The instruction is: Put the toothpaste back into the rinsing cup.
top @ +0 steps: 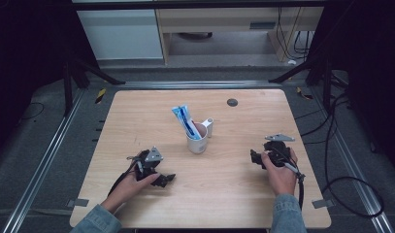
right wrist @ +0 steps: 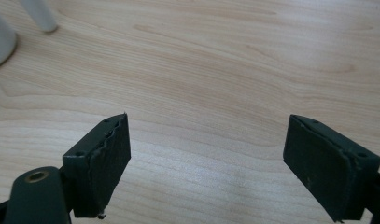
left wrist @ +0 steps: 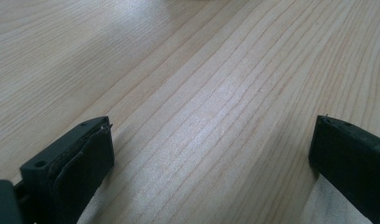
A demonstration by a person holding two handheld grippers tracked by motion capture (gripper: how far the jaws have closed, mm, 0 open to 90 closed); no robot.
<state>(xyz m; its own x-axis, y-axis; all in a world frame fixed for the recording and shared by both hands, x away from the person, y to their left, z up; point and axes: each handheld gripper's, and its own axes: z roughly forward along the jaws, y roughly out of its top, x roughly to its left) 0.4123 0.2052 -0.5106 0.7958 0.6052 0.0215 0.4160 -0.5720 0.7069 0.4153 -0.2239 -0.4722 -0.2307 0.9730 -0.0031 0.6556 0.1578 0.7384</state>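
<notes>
Nearest the person, both hands rest low on the wooden table (top: 137,121): the left gripper (top: 167,178) lies at the near left with its jaws spread wide over bare wood, and the right gripper (top: 254,158) sits at the near right, jaws likewise wide and empty. Farther in, at mid-table, stands a white cup (top: 197,141) holding a blue-and-white tube (top: 184,120), with a small white cap-like piece (top: 209,127) just beside it. It looks like a resting pose around the cup; any next move calls for a forward reach and a level approach to the cup.
</notes>
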